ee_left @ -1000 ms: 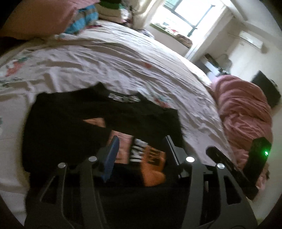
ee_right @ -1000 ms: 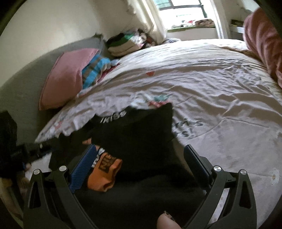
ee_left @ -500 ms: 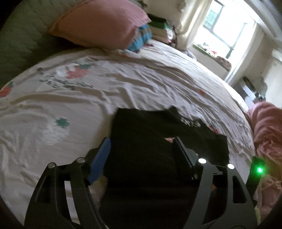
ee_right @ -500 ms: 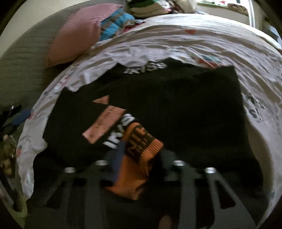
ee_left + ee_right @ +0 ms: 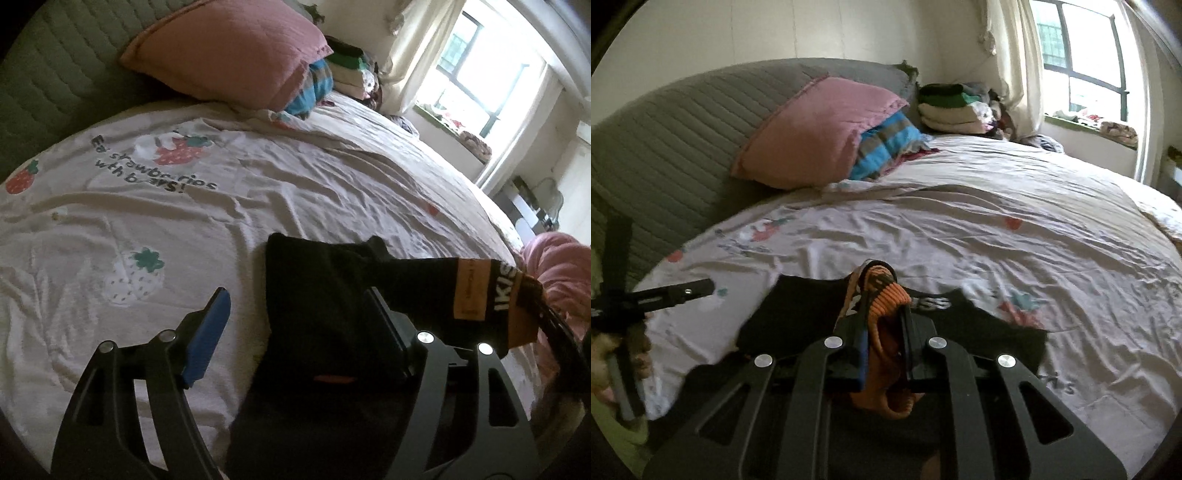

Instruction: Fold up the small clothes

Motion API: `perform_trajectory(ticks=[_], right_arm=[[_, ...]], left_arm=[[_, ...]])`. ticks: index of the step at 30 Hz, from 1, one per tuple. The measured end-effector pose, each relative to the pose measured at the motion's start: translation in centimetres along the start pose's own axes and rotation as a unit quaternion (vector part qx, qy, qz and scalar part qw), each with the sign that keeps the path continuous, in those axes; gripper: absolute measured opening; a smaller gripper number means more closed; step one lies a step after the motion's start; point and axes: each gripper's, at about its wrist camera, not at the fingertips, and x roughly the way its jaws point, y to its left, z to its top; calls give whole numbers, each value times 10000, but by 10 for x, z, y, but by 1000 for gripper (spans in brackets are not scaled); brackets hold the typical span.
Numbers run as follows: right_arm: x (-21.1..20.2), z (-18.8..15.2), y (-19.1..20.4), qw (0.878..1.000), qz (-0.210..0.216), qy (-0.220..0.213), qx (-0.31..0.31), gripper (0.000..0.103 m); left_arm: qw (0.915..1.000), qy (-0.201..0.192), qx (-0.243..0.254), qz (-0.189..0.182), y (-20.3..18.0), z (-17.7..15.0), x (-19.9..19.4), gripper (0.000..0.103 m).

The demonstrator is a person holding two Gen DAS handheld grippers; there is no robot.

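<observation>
A small black garment with an orange ribbed cuff (image 5: 888, 297) is pinched between the pressed-together fingers of the right tool (image 5: 884, 314), the cuff bunched up and lifted above the rest of the dark fabric. In the left wrist view the raised sleeve (image 5: 491, 291) is seen stretched to the right, and white letters reading "IKIS" are carried on a black band beside a tan label whose small print cannot be read. The garment's body lies on the wrinkled pale printed bed sheet (image 5: 258, 192), near the bed's front edge. The left tool (image 5: 295, 317) is held spread, its blue-padded finger (image 5: 208, 332) over the sheet and its other finger against the black cloth. "Eat strawberries with bears!" is printed, partly creased, on the sheet beside strawberry pictures. A pink quilted pillow (image 5: 816, 129) is propped against the grey headboard.
</observation>
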Motion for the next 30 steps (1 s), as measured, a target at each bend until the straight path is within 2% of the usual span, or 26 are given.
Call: perform_trajectory(ticks=[9, 21, 24, 26, 29, 30], right_arm=[[15, -41, -37, 9972, -616, 331, 273, 13], [23, -57, -44, 9943, -899, 499, 284, 17], [21, -58, -46, 9926, -1074, 481, 306, 20], [18, -58, -48, 9917, -1143, 477, 353, 31], [15, -60, -48, 9912, -1175, 463, 399, 40], [14, -60, -47, 9914, -1160, 466, 391, 40]], left_arm=[[9987, 323, 406, 8, -26, -12, 28, 66], [9934, 557, 1002, 102, -58, -28, 52, 66], [9920, 586, 1115, 121, -63, -28, 57, 66], [9912, 625, 1161, 122, -66, -29, 59, 66], [9899, 715, 1217, 120, -67, -32, 64, 66], [9896, 744, 1228, 127, -67, -33, 66, 66]])
